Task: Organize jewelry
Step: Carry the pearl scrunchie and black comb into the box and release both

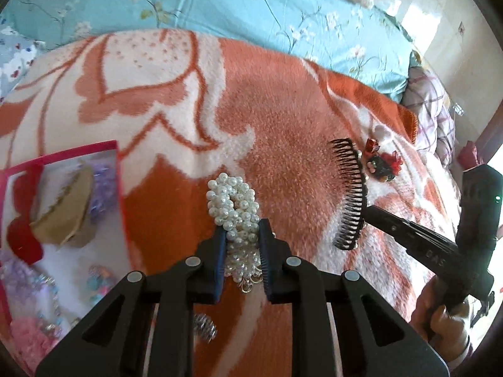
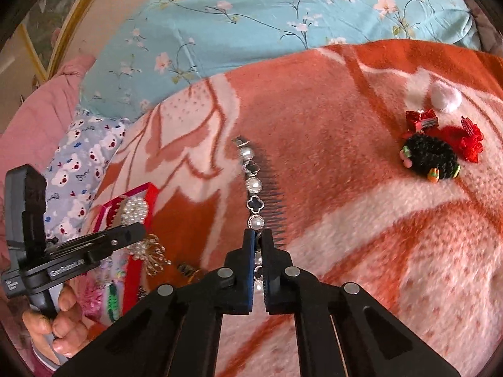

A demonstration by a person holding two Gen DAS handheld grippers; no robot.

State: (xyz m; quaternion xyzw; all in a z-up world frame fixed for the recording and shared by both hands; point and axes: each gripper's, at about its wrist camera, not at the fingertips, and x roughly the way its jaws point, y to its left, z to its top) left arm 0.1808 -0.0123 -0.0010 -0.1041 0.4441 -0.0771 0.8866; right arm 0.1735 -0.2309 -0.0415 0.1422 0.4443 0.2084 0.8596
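Note:
My left gripper (image 1: 242, 229) is shut on a white pearl hair clip (image 1: 234, 201) with a silver wire end, held just above the orange and white blanket (image 1: 283, 119). It also shows in the right wrist view (image 2: 135, 213), near the red box (image 2: 151, 194). My right gripper (image 2: 258, 235) is shut on a black hair comb (image 2: 254, 188) set with pearls and black clovers. The comb shows in the left wrist view (image 1: 350, 194), teeth pointing left.
A red-rimmed box (image 1: 63, 154) at the left holds a tan claw clip, purple and pink scrunchies and other pieces. A black scrunchie (image 2: 430, 157), red bows (image 2: 421, 119) and a white pompom (image 2: 444, 95) lie on the blanket at the right. Blue floral bedding (image 1: 220, 3) lies behind.

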